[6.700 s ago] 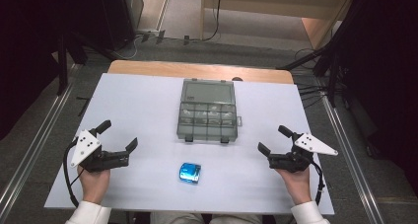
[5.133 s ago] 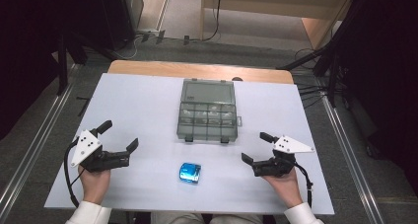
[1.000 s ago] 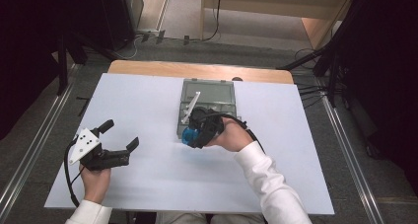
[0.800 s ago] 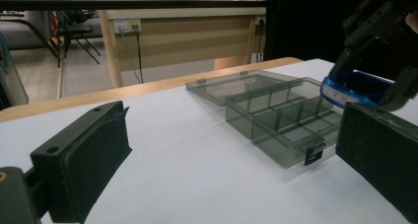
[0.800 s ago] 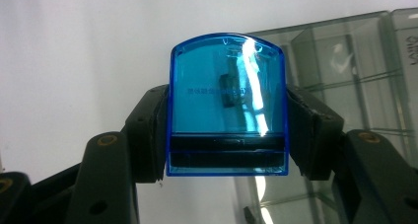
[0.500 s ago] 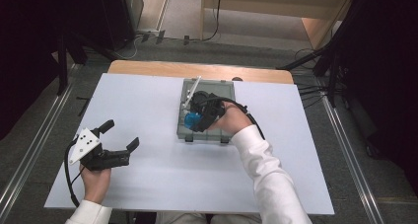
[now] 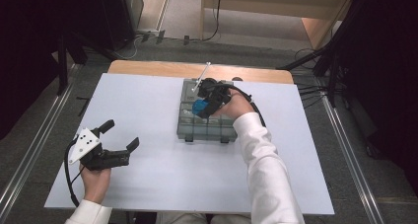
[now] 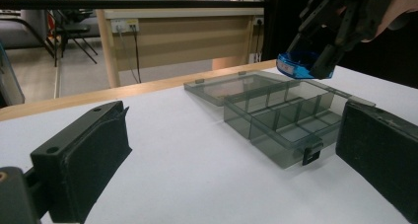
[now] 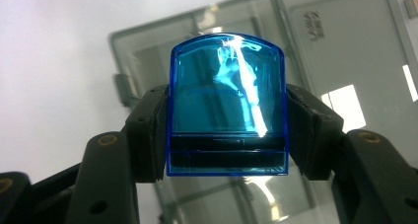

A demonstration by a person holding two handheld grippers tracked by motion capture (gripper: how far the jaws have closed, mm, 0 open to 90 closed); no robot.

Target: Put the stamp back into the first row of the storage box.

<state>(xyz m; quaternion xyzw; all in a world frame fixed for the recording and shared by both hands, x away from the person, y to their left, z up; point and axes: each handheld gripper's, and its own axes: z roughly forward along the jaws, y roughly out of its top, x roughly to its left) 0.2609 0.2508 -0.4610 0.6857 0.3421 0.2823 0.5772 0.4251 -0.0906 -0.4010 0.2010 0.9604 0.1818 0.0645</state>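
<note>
My right gripper (image 7: 203, 105) is shut on a small clear blue plastic case (image 7: 199, 107), holding it by its two sides (image 9: 226, 105) above the open grey compartment box (image 7: 207, 129). In the left gripper view the blue case (image 8: 296, 66) hangs a little above the box's compartments (image 8: 291, 120), not touching them. The box's lid (image 8: 217, 88) lies flat open behind it. My left gripper (image 7: 121, 142) rests near the table's front left, open, with nothing between its black jaws.
The box sits mid-table on a white sheet (image 7: 148, 105) over a wooden table (image 7: 148, 68). A person's right sleeve (image 7: 261, 165) reaches across the right half. Metal rails (image 7: 29, 160) run along both sides on the floor.
The right gripper has carried the blue case from the box's near edge farther back over its compartments. The left gripper has stayed where it was.
</note>
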